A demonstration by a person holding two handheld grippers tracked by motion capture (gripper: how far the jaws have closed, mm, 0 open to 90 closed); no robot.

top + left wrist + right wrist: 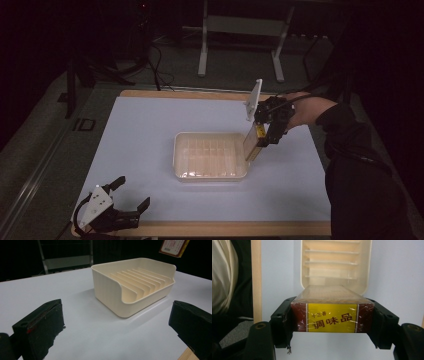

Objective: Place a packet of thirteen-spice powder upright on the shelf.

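A cream plastic rack tray [181, 159] with several upright dividers sits mid-table; its near wall [107, 290] and its rim [367, 270] show in the gripper views. My right gripper [264, 134] is shut on a flat wrapped box [252, 145] with a red and yellow end label [332, 317], held tilted over the tray's right end. A corner of that box [173, 247] hangs above the tray. My left gripper [134, 192] rests open near the table's front left corner, its black pads [42, 327] wide apart with nothing between them.
The pale blue mat [150, 125] covers a wooden table whose edge [210, 228] runs along the front. A metal stand [240, 30] is on the dark floor behind. The person's dark sleeve [360, 165] comes in at the right.
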